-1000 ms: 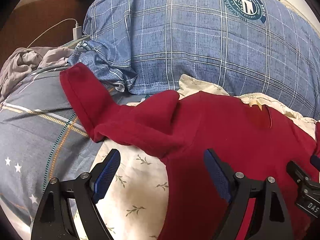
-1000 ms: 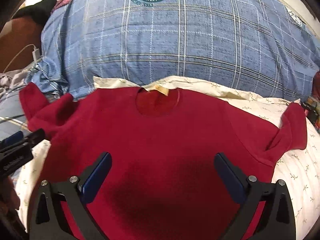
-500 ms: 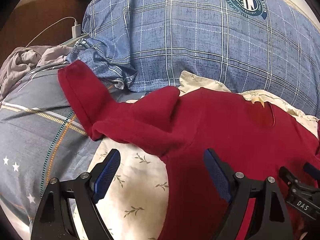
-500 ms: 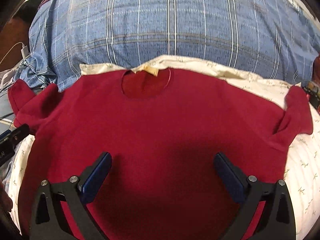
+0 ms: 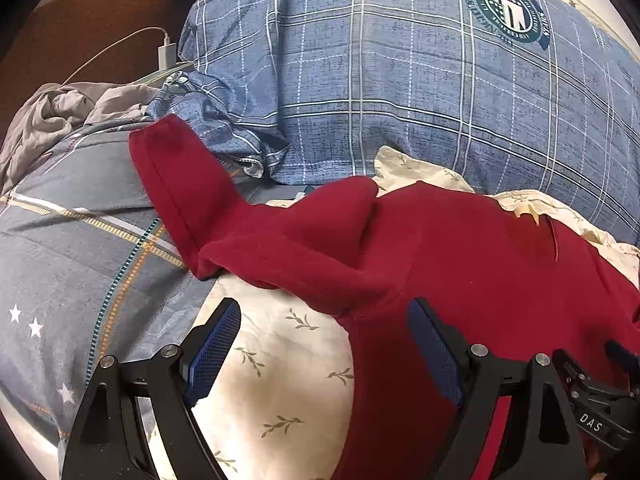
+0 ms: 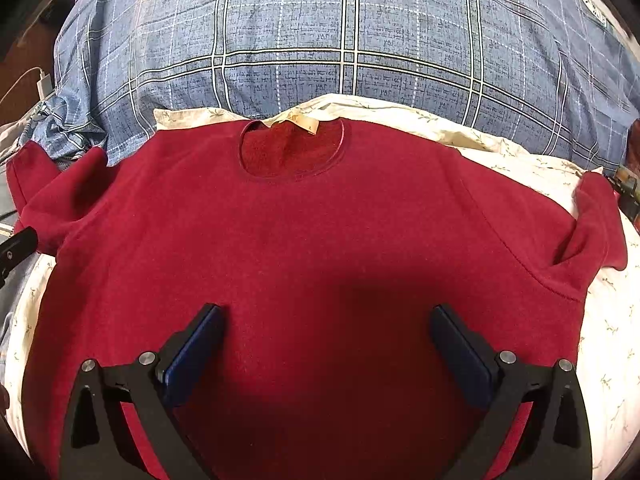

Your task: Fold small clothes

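A: Red top [image 6: 304,240] lies flat on the bed, neck towards the pillow [image 6: 344,40].
B: Both grippers [image 5: 324,344] [image 6: 326,344] spread, empty. Soft fleece, looks limp; pinch the rumpled sleeve [image 5: 188,192].

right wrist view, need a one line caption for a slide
Open right gripper poised over a red sweater spread flat on a floral cloth, plaid duvet behind.

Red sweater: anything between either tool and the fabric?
Nothing visible. The right tool is open directly over the red sweater body; the left tool is open at its side edge, below the crumpled sleeve.
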`<move>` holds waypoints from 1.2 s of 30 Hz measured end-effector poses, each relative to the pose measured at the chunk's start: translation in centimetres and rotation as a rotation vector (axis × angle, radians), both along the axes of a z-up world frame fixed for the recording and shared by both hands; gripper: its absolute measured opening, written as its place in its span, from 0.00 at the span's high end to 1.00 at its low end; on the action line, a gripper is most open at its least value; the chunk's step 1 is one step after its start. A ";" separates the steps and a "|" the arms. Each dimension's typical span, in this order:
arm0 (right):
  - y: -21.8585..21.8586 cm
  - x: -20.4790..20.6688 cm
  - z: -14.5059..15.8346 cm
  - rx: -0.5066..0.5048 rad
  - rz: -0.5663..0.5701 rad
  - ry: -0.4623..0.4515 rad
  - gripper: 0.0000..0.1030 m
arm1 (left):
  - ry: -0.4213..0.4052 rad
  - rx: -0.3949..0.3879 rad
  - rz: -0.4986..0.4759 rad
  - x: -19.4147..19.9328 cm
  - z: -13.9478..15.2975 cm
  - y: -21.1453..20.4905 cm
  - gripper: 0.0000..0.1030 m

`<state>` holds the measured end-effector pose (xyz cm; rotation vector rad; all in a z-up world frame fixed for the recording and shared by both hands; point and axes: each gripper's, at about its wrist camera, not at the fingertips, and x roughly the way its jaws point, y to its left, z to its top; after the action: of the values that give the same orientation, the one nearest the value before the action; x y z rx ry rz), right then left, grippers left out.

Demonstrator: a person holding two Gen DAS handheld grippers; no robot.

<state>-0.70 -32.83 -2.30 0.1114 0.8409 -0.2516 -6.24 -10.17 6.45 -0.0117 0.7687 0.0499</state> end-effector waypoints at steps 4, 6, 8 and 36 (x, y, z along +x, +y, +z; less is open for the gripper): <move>0.0 0.1 -0.1 0.005 0.004 0.000 0.00 | 0.006 -0.005 0.015 0.2 -0.1 0.3 0.17; -0.1 0.1 -0.2 0.007 0.004 -0.004 0.00 | 0.008 -0.010 0.019 0.3 -0.2 0.4 0.17; 0.0 0.1 -0.2 -0.002 0.004 -0.004 0.00 | 0.007 -0.009 0.021 0.3 -0.1 0.5 0.17; 0.1 -0.1 -0.2 -0.009 0.004 -0.012 0.00 | 0.014 0.225 0.393 18.4 1.1 13.8 0.40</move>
<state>-0.85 -32.71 -2.53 0.1027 0.8277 -0.2503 12.16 3.61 7.56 0.0520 0.7621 0.5097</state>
